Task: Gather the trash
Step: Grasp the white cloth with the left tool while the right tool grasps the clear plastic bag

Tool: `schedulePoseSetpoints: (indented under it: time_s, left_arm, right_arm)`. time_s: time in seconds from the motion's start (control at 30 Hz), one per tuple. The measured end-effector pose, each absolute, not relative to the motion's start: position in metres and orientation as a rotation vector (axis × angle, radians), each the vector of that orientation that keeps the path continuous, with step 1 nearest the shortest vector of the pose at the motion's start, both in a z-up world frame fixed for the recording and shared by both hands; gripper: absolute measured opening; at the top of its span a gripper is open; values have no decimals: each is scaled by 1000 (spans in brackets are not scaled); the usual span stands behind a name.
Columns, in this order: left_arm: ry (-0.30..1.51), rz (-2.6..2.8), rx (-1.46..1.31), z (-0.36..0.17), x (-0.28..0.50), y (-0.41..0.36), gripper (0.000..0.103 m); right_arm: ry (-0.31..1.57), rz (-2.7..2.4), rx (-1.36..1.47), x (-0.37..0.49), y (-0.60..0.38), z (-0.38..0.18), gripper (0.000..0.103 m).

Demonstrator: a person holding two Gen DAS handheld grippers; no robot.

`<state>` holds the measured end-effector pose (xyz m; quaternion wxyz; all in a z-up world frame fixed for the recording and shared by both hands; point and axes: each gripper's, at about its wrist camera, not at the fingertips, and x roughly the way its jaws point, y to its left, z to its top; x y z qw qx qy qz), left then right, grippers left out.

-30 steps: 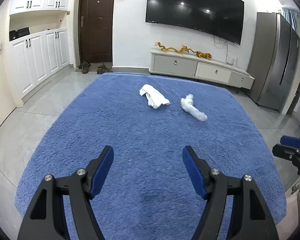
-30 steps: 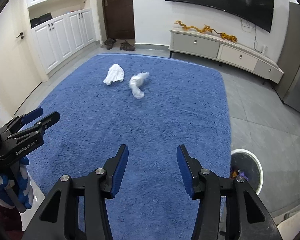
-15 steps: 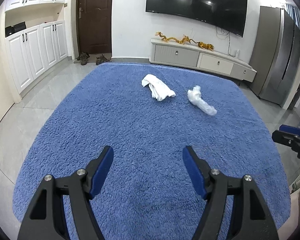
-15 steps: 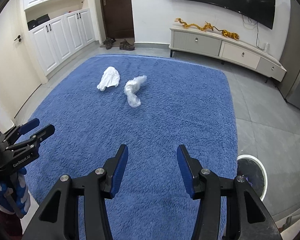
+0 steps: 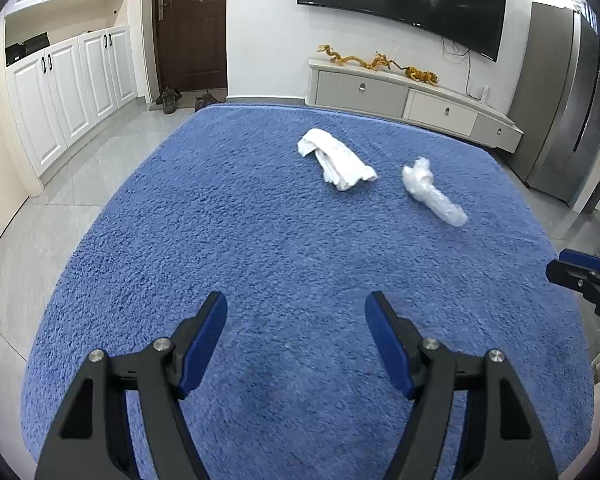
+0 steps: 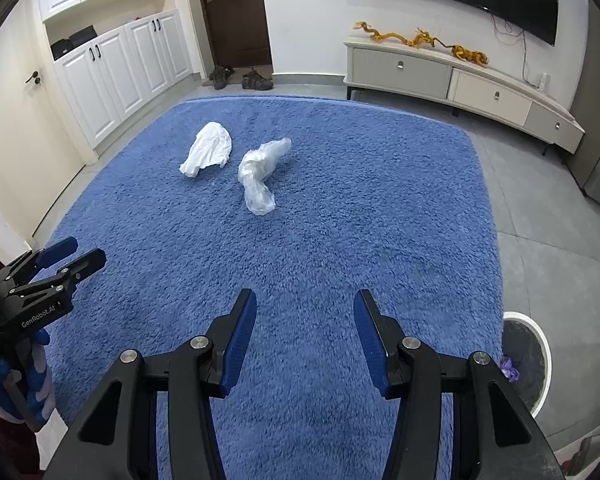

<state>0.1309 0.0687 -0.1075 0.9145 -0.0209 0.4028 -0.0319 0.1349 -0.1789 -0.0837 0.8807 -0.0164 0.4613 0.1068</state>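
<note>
Trash lay in two pieces on the blue rug, a wide shaggy carpet that filled most of the floor in both wrist views: a crumpled white cloth-like wad at about twelve o'clock from the left gripper, and a twisted clear plastic bag just beside it, toward one o'clock, the two near each other but not touching. In the right wrist view the same white wad sat at eleven o'clock and the plastic bag nearer twelve, both well apart from the right gripper. A round white-rimmed bin with a dark liner stood on the tiles just off the rug's edge at about four o'clock from that gripper. Both sets of jaws were spread wide and held nothing, hovering above bare pile. The step in hand looked like the approach to a first pick, with nothing yet gathered. To do it well, each gripper would probably best take the piece on its own side, the right one the bag, the left one the wad, so the arms need not cross. The jaws should come down steeply and straddle the thickest bunch of each item, pressing a little into the soft pile so the lower edges slip under. The thin plastic was likely to slide or spring open, so closing on its knotted middle seemed safer than on a loose tail.
</note>
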Motion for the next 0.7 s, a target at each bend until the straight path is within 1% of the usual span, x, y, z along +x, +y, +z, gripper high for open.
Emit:
schedulePoseSetpoints:
  time_s: [0.3, 0.7]
  left_arm:
    - [852, -116, -90, -107, 182, 83, 70]
    - [883, -157, -91, -109, 293, 48, 70]
  right_arm:
    - [950, 314, -44, 176, -154, -93, 50]
    - [968, 403, -90, 242, -123, -112, 50]
